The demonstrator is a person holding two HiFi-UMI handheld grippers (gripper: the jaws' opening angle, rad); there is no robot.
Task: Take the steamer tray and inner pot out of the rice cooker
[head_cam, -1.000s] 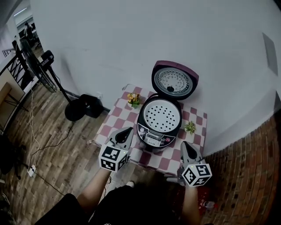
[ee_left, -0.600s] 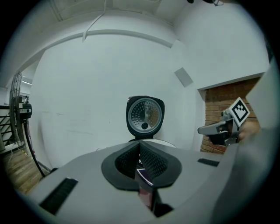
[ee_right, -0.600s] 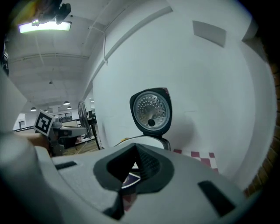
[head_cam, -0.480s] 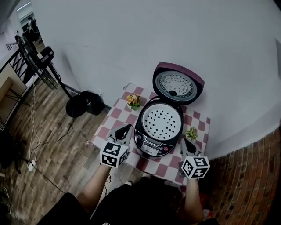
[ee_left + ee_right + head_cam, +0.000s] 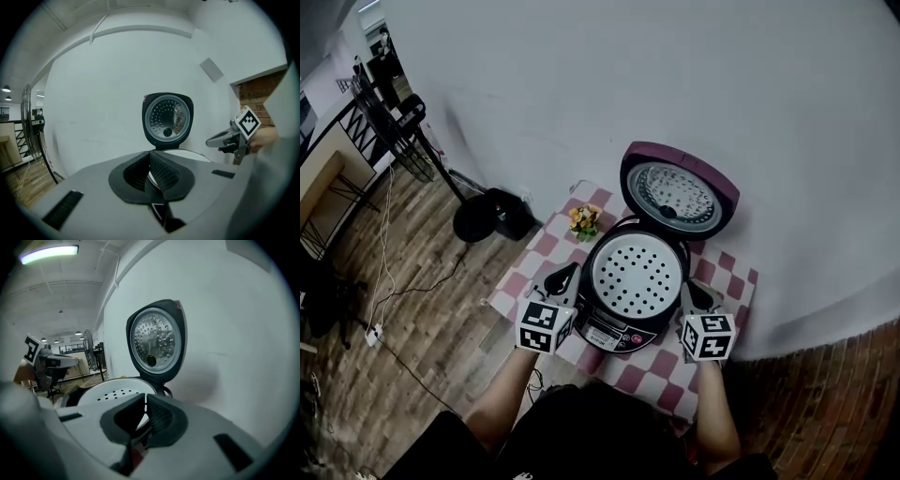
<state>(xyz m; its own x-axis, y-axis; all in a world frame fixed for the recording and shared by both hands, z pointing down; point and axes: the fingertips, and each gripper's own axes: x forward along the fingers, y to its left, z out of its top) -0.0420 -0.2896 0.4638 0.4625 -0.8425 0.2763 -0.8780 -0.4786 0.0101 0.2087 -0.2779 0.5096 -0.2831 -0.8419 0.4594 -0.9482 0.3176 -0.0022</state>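
Two grippers are held low over a small table (image 5: 630,378) covered with a red-and-white checked cloth, one at each side of the rice cooker (image 5: 602,330). The left gripper (image 5: 565,275) is seen just beside the cooker's left flank, and the right gripper (image 5: 692,292) just beside its right flank; whether either touches the cooker's body cannot be told from the head view. In the left gripper view the ribbed pads are pressed together at the tips, with nothing caught between them. The same is shown in the right gripper view: the jaws are drawn fully together and nothing is held.

The cooker's lid (image 5: 680,192) is stood open on the far side, its perforated inner plate turned toward the person. The steamer tray (image 5: 636,275), white and dotted with holes, is seated in the mouth of the cooker and is untouched by either tool. The inner pot is covered by the tray and cannot be made out.

A small pot of yellow flowers (image 5: 584,220) is placed on the cloth at the far left of the cooker. A fan stand (image 5: 483,217) is seen on the wooden floor further left.
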